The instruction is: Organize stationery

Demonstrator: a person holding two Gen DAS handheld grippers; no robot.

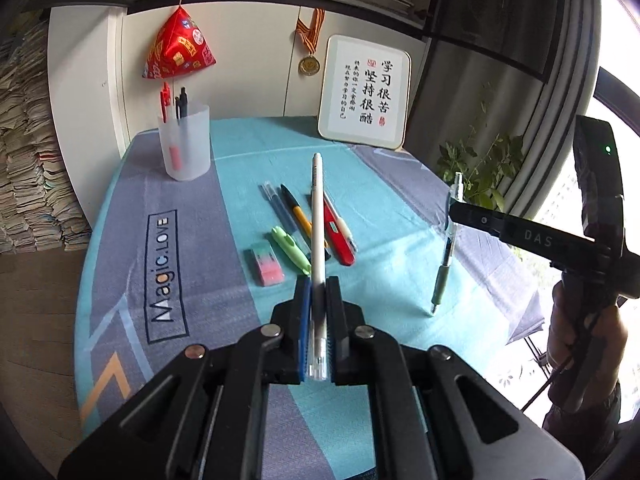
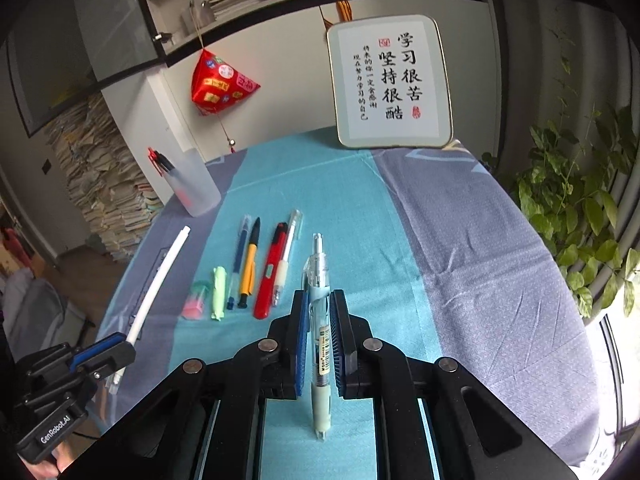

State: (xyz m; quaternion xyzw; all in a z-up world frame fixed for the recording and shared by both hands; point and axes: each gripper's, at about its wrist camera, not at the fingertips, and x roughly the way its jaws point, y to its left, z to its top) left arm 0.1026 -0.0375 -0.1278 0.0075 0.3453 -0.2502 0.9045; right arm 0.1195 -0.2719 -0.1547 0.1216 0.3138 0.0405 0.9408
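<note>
My left gripper (image 1: 318, 286) is shut on a white pen (image 1: 317, 216), held above the table and pointing away. It also shows in the right wrist view (image 2: 160, 276). My right gripper (image 2: 319, 298) is shut on a clear pen with a pale green grip (image 2: 320, 320), held upright with its tip near the cloth; it also shows in the left wrist view (image 1: 446, 244). A frosted pen cup (image 1: 185, 142) with a red and a black pen stands at the far left. On the cloth lie a blue pen (image 1: 278, 204), an orange pen (image 1: 300, 216), a red utility knife (image 1: 338, 236), a green highlighter (image 1: 290, 248) and a pink-green eraser (image 1: 265, 262).
A framed calligraphy sign (image 1: 366, 92) leans at the back of the table. A red hanging ornament (image 1: 178, 46) and a medal (image 1: 309, 65) hang on the cabinet. A leafy plant (image 2: 580, 216) stands off the right edge. Paper stacks (image 1: 24, 168) rise at the left.
</note>
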